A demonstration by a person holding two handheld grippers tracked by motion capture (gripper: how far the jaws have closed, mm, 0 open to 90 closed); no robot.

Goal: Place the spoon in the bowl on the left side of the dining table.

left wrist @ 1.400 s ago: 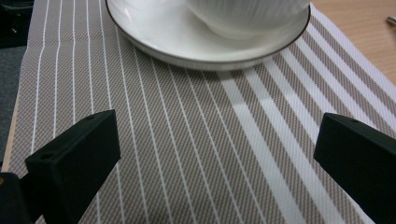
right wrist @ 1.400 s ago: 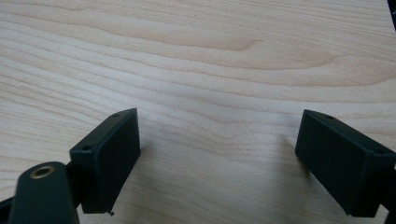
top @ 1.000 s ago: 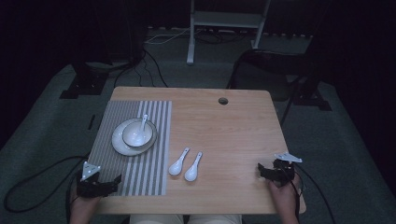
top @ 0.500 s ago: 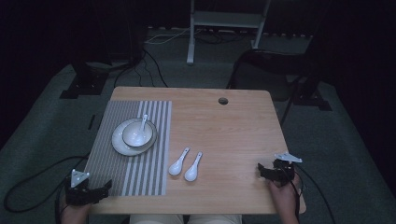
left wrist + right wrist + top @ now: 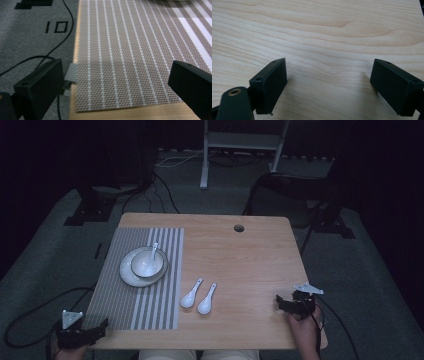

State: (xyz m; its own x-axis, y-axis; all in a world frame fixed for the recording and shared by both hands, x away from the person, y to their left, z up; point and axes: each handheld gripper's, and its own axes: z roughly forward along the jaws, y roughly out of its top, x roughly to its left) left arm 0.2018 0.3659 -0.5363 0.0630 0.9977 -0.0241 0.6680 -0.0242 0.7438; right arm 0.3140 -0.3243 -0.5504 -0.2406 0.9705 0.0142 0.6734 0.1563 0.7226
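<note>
A grey striped placemat point(image 5: 135, 290) covers the left part of the wooden table point(image 5: 250, 255). On it stands a white plate point(image 5: 128, 277) holding a white bowl point(image 5: 146, 264) with a spoon point(image 5: 154, 251) in it. Two white spoons point(image 5: 191, 294) point(image 5: 206, 299) lie on bare wood just right of the mat. My left gripper point(image 5: 95, 332) hangs open at the table's front left corner, its jaws straddling the placemat's near corner point(image 5: 125, 82) with nothing between them. My right gripper point(image 5: 280, 303) rests open low over bare wood point(image 5: 329, 62) near the front right edge, nothing between its jaws.
A round cable hole point(image 5: 239, 228) sits near the table's far edge. Black cables point(image 5: 30, 305) run over the grey carpet to the left and right. A metal stand point(image 5: 240, 145) rises behind the table, and dark equipment bases flank it.
My left gripper has drawn back toward the person and leftward, off the placemat to the table's front left corner. The right gripper has stayed where it was.
</note>
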